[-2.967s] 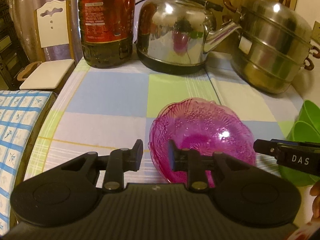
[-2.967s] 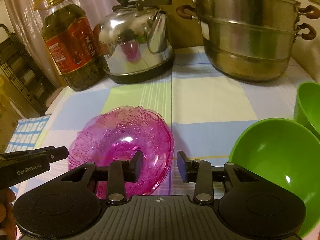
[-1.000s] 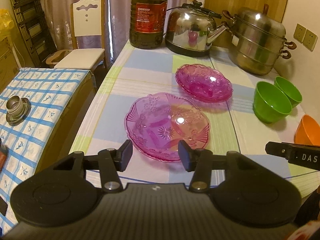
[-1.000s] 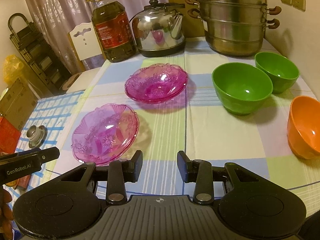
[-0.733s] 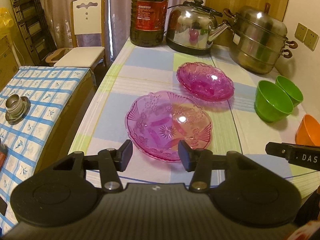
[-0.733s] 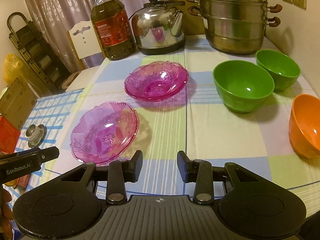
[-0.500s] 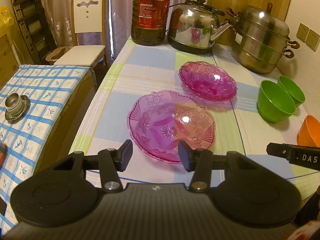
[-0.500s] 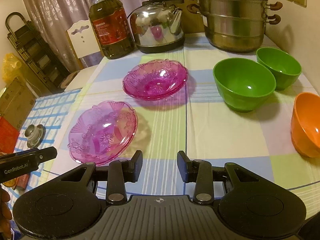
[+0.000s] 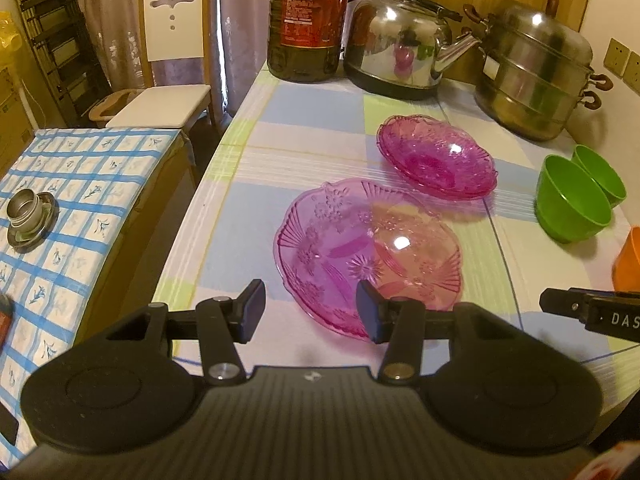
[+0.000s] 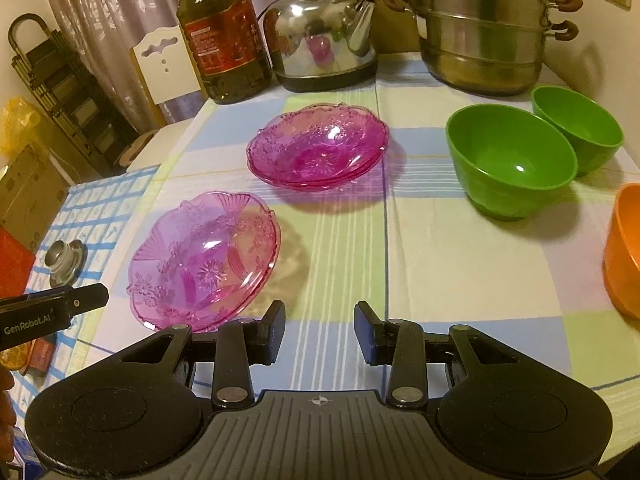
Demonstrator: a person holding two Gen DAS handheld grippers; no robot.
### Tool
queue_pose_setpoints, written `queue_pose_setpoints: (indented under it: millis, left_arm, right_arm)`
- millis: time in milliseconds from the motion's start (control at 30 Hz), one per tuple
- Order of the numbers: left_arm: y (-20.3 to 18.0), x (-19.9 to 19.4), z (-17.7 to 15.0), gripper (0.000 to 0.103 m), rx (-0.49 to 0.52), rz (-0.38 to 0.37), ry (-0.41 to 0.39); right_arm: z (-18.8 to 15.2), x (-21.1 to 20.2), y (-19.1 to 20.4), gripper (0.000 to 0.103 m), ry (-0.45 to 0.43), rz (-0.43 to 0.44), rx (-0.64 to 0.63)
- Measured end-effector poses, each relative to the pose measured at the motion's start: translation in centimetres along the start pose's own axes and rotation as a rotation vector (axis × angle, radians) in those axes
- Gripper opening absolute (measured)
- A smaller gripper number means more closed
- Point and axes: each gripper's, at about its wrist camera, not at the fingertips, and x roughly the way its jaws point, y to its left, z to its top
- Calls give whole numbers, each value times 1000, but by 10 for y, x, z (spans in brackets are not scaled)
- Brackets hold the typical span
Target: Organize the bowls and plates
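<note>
A pale pink glass plate (image 9: 370,254) lies near the front of the table, also in the right wrist view (image 10: 204,258). Behind it sits a deeper pink glass dish (image 9: 436,156), which looks like a stack of two in the right wrist view (image 10: 318,148). Two green bowls (image 10: 510,160) (image 10: 578,126) and an orange bowl (image 10: 624,248) stand on the right. My left gripper (image 9: 310,310) is open and empty, just in front of the pale plate's near rim. My right gripper (image 10: 320,330) is open and empty over bare cloth, right of that plate.
An oil bottle (image 10: 222,34), a steel kettle (image 10: 324,38) and a stacked steamer pot (image 10: 482,26) line the back of the checked tablecloth (image 10: 440,248). A lower blue-checked table (image 9: 60,208) with a metal cup stands left. A white chair (image 9: 170,64) stands behind it.
Both grippers pulled far back from the deep pink dish three seconds ago, then eased slightly forward over the last second. Both stay open. No dishes moved.
</note>
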Motion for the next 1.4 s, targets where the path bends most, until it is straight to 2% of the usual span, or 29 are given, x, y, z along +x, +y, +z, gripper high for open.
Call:
queue_pose_setpoints:
  millis: [733,1133,1400]
  left_arm:
    - [27,74,20,45,35,-33,42]
    - [30,95,26,35,50,-54,59]
    - [27,100,27,21,63,-61,67]
  right_arm:
    - [21,69,14,38,41,25,3]
    - [25,93,20,38,65,46,2]
    - [24,101,22,38,79,52,-7]
